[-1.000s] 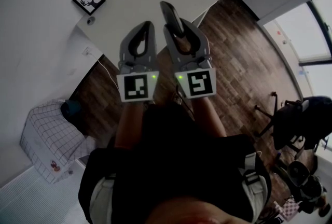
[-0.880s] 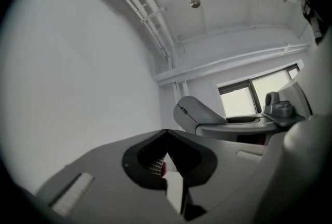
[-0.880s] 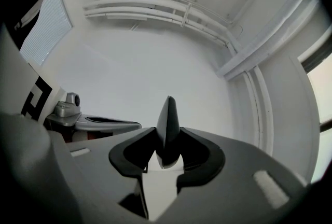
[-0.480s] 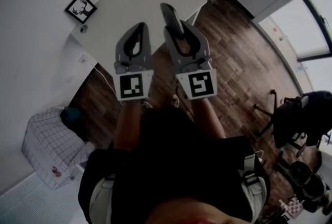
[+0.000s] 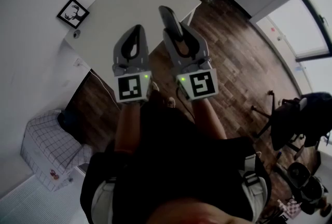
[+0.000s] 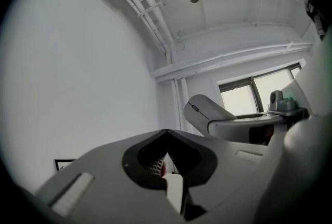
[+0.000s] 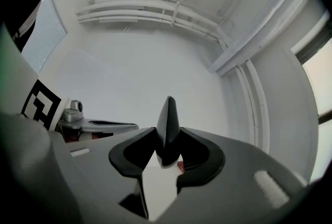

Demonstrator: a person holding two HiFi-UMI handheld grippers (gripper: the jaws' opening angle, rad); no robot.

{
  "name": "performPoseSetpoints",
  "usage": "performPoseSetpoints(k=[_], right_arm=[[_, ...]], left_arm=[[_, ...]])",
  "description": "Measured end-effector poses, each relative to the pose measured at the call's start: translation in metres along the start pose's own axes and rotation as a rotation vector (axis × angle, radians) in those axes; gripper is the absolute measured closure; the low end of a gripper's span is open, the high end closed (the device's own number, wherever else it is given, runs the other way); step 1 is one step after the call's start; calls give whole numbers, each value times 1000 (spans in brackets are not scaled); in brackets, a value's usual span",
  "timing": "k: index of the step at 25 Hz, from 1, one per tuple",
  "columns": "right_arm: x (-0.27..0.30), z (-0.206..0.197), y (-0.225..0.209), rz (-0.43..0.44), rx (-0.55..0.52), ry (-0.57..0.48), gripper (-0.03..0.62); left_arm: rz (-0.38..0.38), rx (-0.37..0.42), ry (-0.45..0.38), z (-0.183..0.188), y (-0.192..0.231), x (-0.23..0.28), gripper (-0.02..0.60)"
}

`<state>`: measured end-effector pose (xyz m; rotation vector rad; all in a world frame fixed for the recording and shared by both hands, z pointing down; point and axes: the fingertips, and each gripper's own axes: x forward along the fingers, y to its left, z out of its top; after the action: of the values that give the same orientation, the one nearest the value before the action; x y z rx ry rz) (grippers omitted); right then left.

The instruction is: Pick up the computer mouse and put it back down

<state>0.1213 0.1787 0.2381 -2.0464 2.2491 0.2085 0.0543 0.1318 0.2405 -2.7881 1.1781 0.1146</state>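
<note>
The first half of the job looks done. The right tool (image 5: 177, 35) has the computer mouse (image 5: 168, 16) pinched between its two sides. The mouse is up in the air, over the near edge of the white table (image 5: 116, 13), and it does not touch the table. What is left is to put it back down on the table and let go.

The left tool (image 5: 137, 30) is pressed shut with nothing in it. It is over the near edge of the table too.

The mouse is long and thin. It stands on its side, with one thin edge up. Its long way runs the same way the right tool points, out over the table and away from the person. About half of it sticks out past the tool's tips. The end with the wheel seems to be the far end.
</note>
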Motion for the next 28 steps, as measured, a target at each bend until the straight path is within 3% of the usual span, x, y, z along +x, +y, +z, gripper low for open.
performPoseSetpoints(k=[18,25,28], right_arm=[[152,-73,-60,80,4,147,441],[209,-106,-59,146,18,206,441],[225,-120,-57,169,80,238,441]], left_arm=[[46,-76,90,-84,77,147,581],[86,-93,115,-108,116,185,581],[97,-107,138,-117,132,192,581]])
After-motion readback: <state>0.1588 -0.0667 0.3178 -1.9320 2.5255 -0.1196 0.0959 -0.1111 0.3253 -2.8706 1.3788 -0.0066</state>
